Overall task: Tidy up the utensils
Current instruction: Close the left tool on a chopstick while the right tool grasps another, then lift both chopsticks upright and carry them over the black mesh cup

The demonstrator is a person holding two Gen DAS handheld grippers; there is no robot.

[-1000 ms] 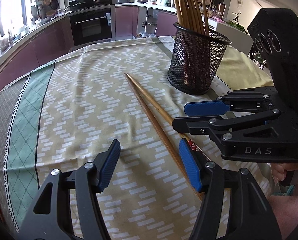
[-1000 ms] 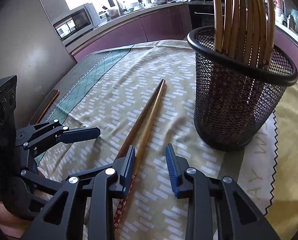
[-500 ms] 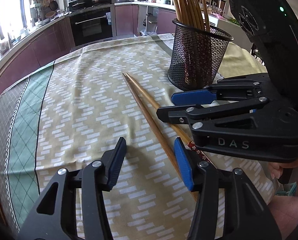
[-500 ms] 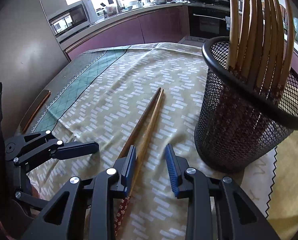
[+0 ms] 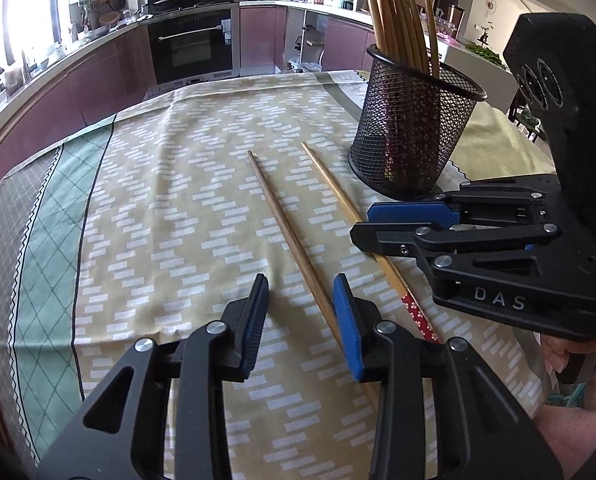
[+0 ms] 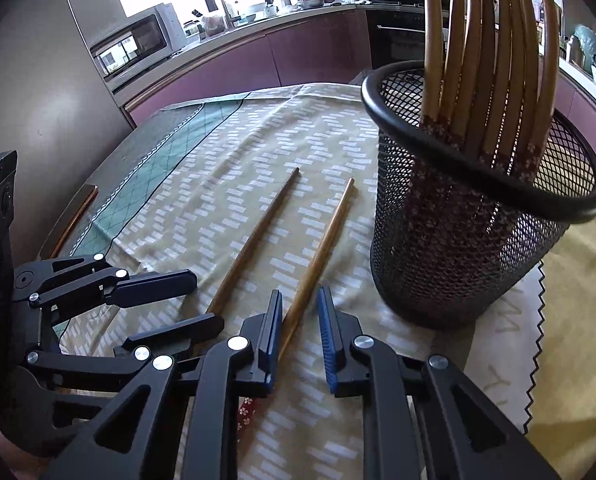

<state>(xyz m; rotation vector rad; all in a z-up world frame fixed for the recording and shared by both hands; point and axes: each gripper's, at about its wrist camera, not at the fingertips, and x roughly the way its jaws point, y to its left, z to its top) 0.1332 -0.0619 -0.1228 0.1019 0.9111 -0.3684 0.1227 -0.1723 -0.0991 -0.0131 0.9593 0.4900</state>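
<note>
Nearest in the left wrist view, the left gripper (image 5: 301, 308) has its jaws closing around the darker chopstick (image 5: 287, 236); the stick runs between the blue pads, with a visible gap on the left side, so it is not yet clamped. In the right wrist view the right gripper (image 6: 300, 322) straddles the lighter chopstick (image 6: 318, 256) in the same way: its jaws are closing, narrow but still apart, and the pads do not yet press the wood. The lighter stick's handle end, with a red flowered pattern, shows under the gripper.

Both chopsticks lie flat on the yellow patterned tablecloth (image 5: 169, 208), side by side but a little apart, their thin tips pointing away from the grippers. They do not touch each other along the stretch that shows.

Farther back and to the right stands the black mesh holder (image 6: 470, 240), upright on the cloth, already carrying a bundle of chopsticks (image 6: 494, 52) like these two, tips up. Beyond it the kitchen counter and built-in oven (image 5: 193, 46) curve around the room.

Judging by this layout, most of the sorting looks done. These two sticks appear to be the last ones loose. What remains is to finish each grip, lift, tilt the sticks upright and drop them into the holder.
</note>
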